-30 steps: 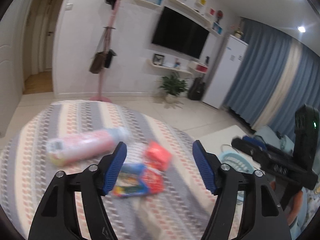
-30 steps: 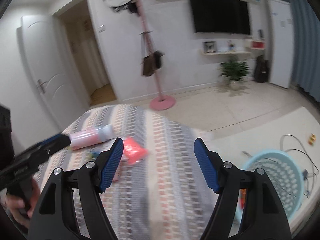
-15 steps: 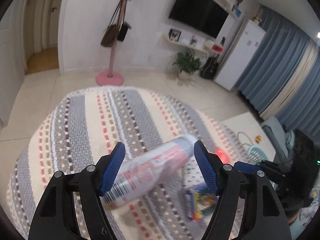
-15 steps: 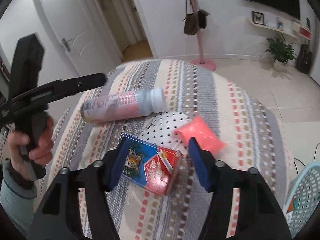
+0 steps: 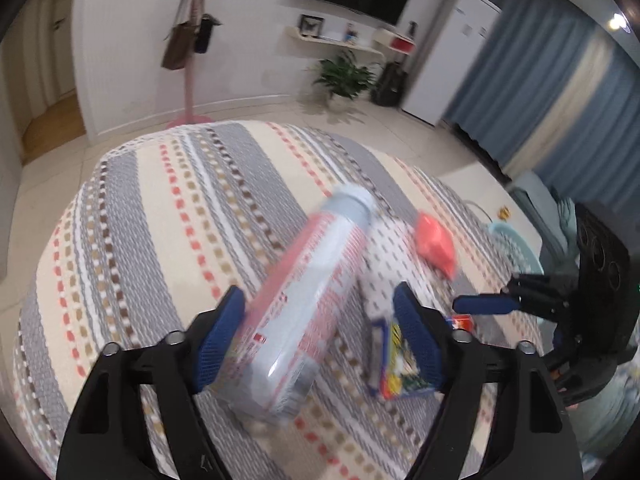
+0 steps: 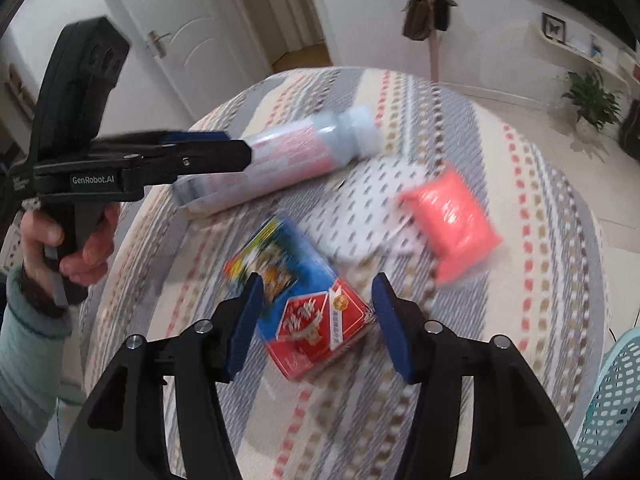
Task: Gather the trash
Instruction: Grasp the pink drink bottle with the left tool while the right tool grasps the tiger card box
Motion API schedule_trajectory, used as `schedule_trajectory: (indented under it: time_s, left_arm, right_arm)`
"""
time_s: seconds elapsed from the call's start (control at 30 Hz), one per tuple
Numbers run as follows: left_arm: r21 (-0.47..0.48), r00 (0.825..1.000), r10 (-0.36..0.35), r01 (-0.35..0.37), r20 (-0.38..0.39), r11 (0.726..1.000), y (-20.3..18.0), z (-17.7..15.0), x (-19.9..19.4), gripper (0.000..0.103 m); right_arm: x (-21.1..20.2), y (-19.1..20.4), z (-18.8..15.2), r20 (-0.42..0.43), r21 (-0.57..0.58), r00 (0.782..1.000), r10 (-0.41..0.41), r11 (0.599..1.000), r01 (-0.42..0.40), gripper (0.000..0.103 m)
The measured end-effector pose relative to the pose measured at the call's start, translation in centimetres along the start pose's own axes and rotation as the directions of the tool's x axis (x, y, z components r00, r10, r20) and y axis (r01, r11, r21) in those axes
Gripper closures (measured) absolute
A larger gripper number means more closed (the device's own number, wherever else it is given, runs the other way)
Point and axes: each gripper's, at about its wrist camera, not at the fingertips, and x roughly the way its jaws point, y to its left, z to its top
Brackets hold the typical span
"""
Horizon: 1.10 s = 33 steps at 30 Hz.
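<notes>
A pale bottle with a pink label [image 5: 308, 300] [image 6: 288, 160] lies on its side on the round striped table [image 5: 160, 208]. My left gripper [image 5: 320, 328] is open, its jaws on either side of the bottle's lower end. A blue and red carton [image 6: 308, 304] [image 5: 396, 356] lies between the open jaws of my right gripper [image 6: 318, 320]. A pink packet [image 6: 452, 216] [image 5: 434, 244] and a white dotted paper [image 6: 364, 208] lie beyond it.
A light blue plastic basket [image 6: 612, 396] stands on the floor to the right of the table. A pink coat stand [image 5: 188, 40] with bags, a potted plant [image 5: 344, 76] and a white fridge stand by the far wall.
Both grippers have come down and closer to the table. The left one now straddles the bottle; the right one now straddles the carton. The views are blurred by motion.
</notes>
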Motion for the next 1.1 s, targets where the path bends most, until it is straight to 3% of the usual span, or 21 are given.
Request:
schedule_trajectory:
  time_s: [0.07, 0.13, 0.27, 0.37, 0.47, 0.57, 0.7, 0.83, 0.87, 0.93, 1.1]
  left_arm:
    - [0.02, 0.999, 0.04, -0.04, -0.014, 0.999, -0.6, -0.6, 0.4, 0.025]
    - [0.034, 0.997, 0.072, -0.071, -0.033, 0.997, -1.1, -0.9, 1.2, 0.025]
    - [0.044, 0.989, 0.129, -0.126, -0.066, 0.991, -1.5, -0.8, 2.9, 0.027]
    - [0.038, 0.987, 0.146, -0.143, -0.071, 0.989, -1.6, -0.7, 3.6, 0.045]
    - [0.007, 0.988, 0.147, -0.147, -0.044, 0.989, -1.4, -1.0, 3.0, 0.054]
    - [-0.046, 0.987, 0.158, -0.158, -0.015, 0.986, -0.4, -1.5, 1.9, 0.055]
    - [-0.132, 0.991, 0.126, -0.118, 0.055, 0.984, 1.1, -2.4, -0.5, 0.056]
    - [-0.147, 0.986, 0.119, -0.101, 0.116, 0.984, 0.5, -3.7, -2.5, 0.056]
    - [-0.144, 0.985, 0.115, -0.096, 0.128, 0.985, 0.2, -4.1, -3.1, 0.056]
    - [-0.137, 0.984, 0.115, -0.096, 0.139, 0.986, -0.4, -4.3, -3.6, 0.056]
    - [-0.112, 0.978, 0.109, -0.09, 0.18, 0.99, -2.3, -4.6, -5.3, 0.056]
  right_arm:
    - [-0.3, 1.2, -1.0, 0.001, -0.046, 1.0, 0.005, 0.999, -0.005, 0.037]
    - [-0.4, 2.4, -1.6, -0.001, -0.094, 1.0, 0.0, 0.996, 0.0, 0.036]
    - [0.0, 4.5, -2.2, 0.021, -0.141, 0.997, -0.074, 0.987, 0.076, 0.032]
    - [0.5, 5.3, -2.3, 0.042, -0.165, 0.992, -0.122, 0.978, 0.127, 0.032]
    - [0.8, 5.8, -2.4, 0.061, -0.174, 0.987, -0.151, 0.972, 0.159, 0.032]
    - [0.9, 5.5, -2.3, 0.076, -0.143, 0.986, -0.147, 0.977, 0.156, 0.032]
    - [0.7, 5.2, -2.4, 0.095, -0.096, 0.985, -0.144, 0.984, 0.153, 0.032]
    - [1.0, 6.2, -2.7, 0.12, -0.104, 0.969, -0.216, 0.968, 0.229, 0.053]
    - [1.0, 6.7, -2.9, 0.133, -0.119, 0.962, -0.238, 0.96, 0.254, 0.07]
    - [0.8, 7.3, -3.2, 0.137, -0.142, 0.963, -0.232, 0.958, 0.251, 0.084]
    - [-0.9, 7.0, -4.8, 0.158, -0.105, 0.962, -0.224, 0.965, 0.241, 0.091]
